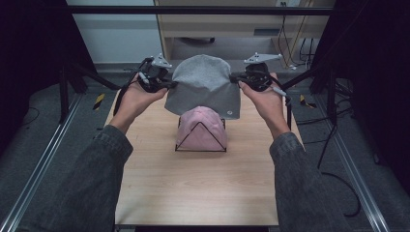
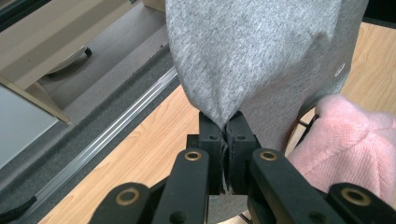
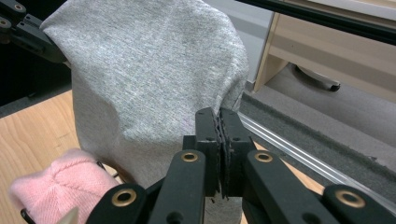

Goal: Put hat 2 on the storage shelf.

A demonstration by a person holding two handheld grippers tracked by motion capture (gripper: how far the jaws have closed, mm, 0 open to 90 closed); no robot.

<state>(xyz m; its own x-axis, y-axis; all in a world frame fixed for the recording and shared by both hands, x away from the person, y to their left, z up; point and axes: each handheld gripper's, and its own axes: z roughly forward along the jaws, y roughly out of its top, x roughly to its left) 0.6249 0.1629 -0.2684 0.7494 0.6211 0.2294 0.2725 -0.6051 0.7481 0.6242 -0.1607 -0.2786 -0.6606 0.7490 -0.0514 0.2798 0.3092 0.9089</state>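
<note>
Grey beanie (image 1: 203,89) held up in the air above the far half of the wooden surface (image 1: 193,188), stretched between both tools, crown up and open hem hanging down. Left tool (image 1: 167,85) clamped on the left edge of the hem, jaws pressed together with a fold of grey knit pinched between them (image 2: 227,128). Right tool (image 1: 235,79) clamped likewise on the right edge, fabric gripped between the closed jaws (image 3: 219,130). Small round label (image 1: 230,113) near the hem's lower right corner. Directly below, pink beanie (image 1: 202,128) sitting on a black wire stand (image 1: 200,150), its top just overlapped by the grey hem in the high view; touching or not, cannot tell
</note>
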